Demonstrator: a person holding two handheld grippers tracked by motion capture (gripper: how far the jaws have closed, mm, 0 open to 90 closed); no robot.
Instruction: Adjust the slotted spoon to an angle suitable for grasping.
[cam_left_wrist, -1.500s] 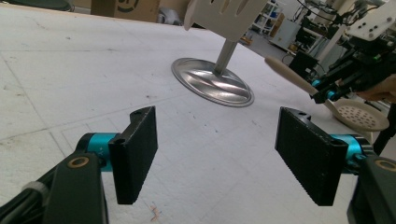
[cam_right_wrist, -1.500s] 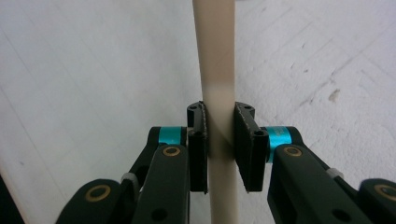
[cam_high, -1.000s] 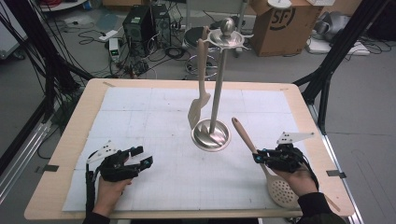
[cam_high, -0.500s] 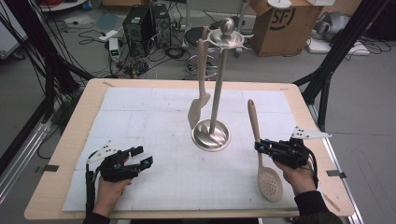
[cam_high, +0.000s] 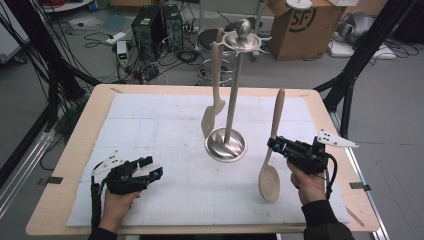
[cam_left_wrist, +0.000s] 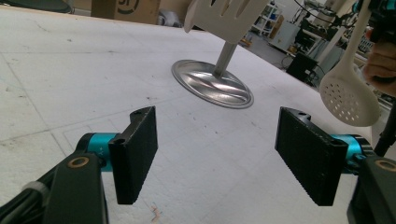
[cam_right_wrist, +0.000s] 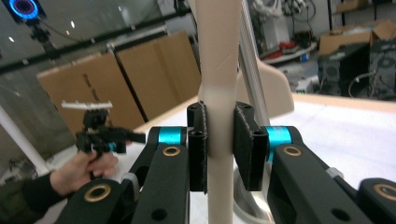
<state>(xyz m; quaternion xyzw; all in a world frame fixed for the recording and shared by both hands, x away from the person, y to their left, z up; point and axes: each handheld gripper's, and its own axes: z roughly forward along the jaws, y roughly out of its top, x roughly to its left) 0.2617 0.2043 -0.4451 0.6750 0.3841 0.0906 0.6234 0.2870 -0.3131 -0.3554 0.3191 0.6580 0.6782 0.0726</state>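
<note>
Even, soft overhead light leaves only faint shadows on the white table (cam_high: 150, 125), the metal stand base (cam_left_wrist: 212, 86) glints with glare, and the right gripper view's background is soft and blurred behind its sharp jaws.

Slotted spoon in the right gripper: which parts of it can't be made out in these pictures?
- Right gripper view: the slotted spoon has handle tip and bowl cut off by the top and bottom edges; the right gripper covers the clamped stretch.
- High view: its holes are too small to see.
- Left gripper view: the top edge cuts off the handle.
</note>
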